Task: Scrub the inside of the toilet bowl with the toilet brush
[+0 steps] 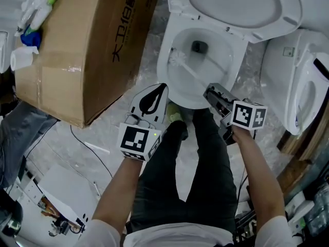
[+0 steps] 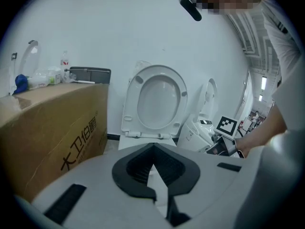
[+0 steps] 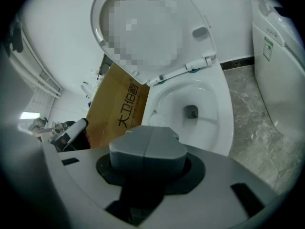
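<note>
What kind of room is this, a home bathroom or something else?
Probably a storeroom or test room, not a home bathroom: a second toilet stands right beside the open toilet, and a big cardboard box sits next to it.

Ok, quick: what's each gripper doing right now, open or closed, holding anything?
Left gripper: closed, nothing in it.
Right gripper: closed on the brush, whose head is down in the bowl.

The cardboard box [image 1: 87,40] left of the toilet [image 1: 177,89] bears black print on its side, "大卫伯爵"; the green label [image 3: 268,47] on the neighbouring toilet [image 3: 281,66] to its right is too small to read
</note>
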Motion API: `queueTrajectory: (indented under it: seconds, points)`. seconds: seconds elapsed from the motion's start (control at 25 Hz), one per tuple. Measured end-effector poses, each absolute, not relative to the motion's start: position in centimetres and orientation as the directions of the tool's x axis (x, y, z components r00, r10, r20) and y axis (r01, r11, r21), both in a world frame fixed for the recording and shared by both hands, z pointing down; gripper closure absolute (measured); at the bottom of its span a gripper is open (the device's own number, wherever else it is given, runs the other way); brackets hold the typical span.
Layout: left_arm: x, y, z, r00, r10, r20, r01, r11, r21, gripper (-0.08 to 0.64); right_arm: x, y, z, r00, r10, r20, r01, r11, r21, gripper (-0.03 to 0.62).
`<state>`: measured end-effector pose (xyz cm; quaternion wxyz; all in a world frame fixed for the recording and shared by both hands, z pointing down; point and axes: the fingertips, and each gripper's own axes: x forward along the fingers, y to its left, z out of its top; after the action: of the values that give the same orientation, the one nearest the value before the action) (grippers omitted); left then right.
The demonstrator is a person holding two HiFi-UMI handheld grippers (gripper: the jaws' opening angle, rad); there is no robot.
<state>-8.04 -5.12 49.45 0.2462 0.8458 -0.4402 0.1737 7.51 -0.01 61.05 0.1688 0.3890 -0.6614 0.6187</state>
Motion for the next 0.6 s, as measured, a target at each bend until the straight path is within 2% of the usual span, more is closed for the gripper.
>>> queueTrajectory:
  seconds: [0.4,0.6]
  points:
    - [-7.6,-4.4,50.0,0.543,-0.656,0.524,-0.837,-0.470,0.280,0.554,8.9,2.7,60.6,-0.674,-0.082,0.734,-0.739,0.105,-0.666,0.434]
    - [-6.9,-4.2,50.0,0.537,-0.657,0.529,-0.842,-0.457,0.287,0.554,10.5,3.6,60.0,-0.638,0.054,0.768,-0.735,0.257,-0.628,0.434]
